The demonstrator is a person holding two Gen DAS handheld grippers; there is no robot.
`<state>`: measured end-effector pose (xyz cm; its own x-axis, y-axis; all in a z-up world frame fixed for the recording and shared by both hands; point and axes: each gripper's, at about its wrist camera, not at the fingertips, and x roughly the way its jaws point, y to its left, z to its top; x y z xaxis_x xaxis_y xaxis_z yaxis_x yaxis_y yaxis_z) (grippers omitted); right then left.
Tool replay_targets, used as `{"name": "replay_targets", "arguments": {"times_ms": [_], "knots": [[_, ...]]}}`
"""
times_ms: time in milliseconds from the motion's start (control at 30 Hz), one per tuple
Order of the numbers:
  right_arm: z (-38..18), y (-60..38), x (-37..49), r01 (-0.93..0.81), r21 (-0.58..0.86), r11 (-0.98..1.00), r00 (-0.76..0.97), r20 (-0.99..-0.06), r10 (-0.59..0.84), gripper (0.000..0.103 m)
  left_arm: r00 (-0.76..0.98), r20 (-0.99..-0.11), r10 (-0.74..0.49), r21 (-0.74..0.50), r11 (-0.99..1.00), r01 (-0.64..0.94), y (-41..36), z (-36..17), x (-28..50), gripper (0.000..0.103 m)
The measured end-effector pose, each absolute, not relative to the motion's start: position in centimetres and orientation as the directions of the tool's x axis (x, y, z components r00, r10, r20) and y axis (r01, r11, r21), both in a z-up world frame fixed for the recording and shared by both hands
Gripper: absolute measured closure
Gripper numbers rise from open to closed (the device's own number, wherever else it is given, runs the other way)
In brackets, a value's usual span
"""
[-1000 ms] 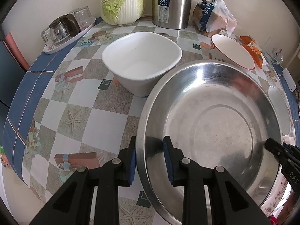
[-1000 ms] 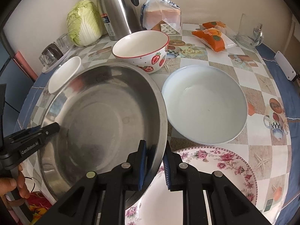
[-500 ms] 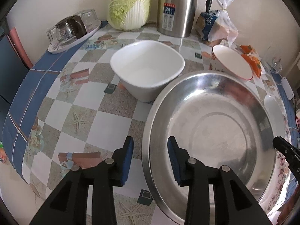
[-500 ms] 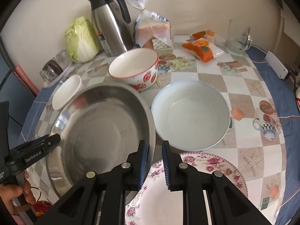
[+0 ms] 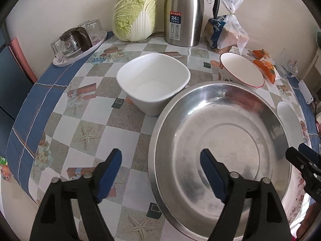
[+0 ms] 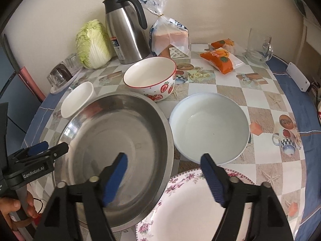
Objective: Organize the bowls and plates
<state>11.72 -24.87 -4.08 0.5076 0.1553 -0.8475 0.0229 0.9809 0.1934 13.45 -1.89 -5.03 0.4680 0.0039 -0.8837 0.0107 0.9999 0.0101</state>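
Observation:
A large steel basin [image 5: 220, 150] [image 6: 120, 140] rests on the table, its near right edge over a floral plate [image 6: 192, 204]. My left gripper [image 5: 160, 156] straddles the basin's left rim, jaws opening, pads clear of the metal. My right gripper [image 6: 164, 158] straddles the right rim the same way, jaws opening and touching nothing. Behind the basin stand a white square bowl [image 5: 153, 82] [image 6: 77, 99] and a strawberry bowl [image 5: 240, 70] [image 6: 150, 78]. A pale round bowl [image 6: 208, 126] sits to the basin's right.
Along the wall stand a cabbage [image 5: 136, 12], a steel thermos jug [image 5: 184, 14] and bagged bread [image 5: 226, 34]. A tray of glasses [image 5: 78, 42] is at the far left. Orange snack packs [image 6: 220, 58] and a glass mug [image 6: 258, 48] lie at the far right.
Both grippers were shut on the basin's rim and have opened wide off it. The views have drawn back a little, and the basin now lies flat on the table.

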Motion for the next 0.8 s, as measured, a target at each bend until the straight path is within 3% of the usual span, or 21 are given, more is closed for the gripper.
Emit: {"name": "replay_targets", "arguments": {"times_ms": [67,133,800], "knots": [[-4.2,-24.8,11.8,0.023,0.188,0.982,0.505,-0.850,0.151,0.014,0.472,-0.881,0.001,0.006,1.000,0.009,-1.8,-4.9,13.4,0.013],[-4.1,-24.7,11.7,0.019,0.183,0.983,0.504,-0.851,0.149,0.001,0.477,-0.879,-0.003,0.004,1.000,0.013,-1.9,-4.8,13.2,0.010],[-2.1,-26.7,9.2,0.070,0.127,0.989,0.502,-0.862,0.075,0.000,0.526,-0.843,-0.110,-0.085,0.994,0.072,-4.7,-1.4,10.0,0.006]]}}
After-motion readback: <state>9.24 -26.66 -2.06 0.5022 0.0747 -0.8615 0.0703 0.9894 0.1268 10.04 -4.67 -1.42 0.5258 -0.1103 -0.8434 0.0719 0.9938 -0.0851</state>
